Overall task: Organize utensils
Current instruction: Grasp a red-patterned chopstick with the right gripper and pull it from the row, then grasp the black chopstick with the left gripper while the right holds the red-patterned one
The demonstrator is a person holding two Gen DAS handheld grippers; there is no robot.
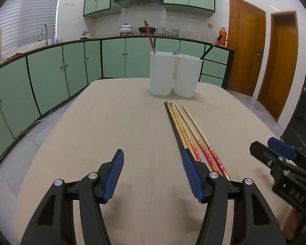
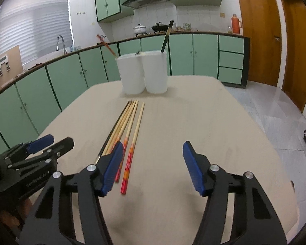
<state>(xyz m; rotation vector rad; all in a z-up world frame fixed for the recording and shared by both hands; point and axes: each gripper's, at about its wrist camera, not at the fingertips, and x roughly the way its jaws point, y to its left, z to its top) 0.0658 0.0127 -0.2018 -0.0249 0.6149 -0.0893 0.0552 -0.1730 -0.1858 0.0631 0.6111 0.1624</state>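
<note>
Several long chopsticks [image 1: 183, 126] [image 2: 130, 120] lie side by side on the beige table [image 1: 91, 122], one dark, the others bamboo with red-orange patterned ends. Behind them stands a white two-compartment holder [image 1: 173, 73] [image 2: 142, 75] with a red chopstick [image 1: 150, 36] in its left cup and a dark one [image 1: 211, 48] in its right. My left gripper [image 1: 152, 157] is open and empty, its right finger over the chopsticks' near ends. My right gripper [image 2: 153, 149] is open too; its left finger covers some near ends, and two patterned ends show just inside it.
Each gripper shows at the edge of the other's view: the right one [image 1: 275, 155], the left one [image 2: 40, 145]. Green kitchen cabinets [image 1: 51, 77] with a counter and sink run behind and to the left. Wooden doors [image 1: 244, 51] and a tiled floor [image 2: 275, 118] lie to the right.
</note>
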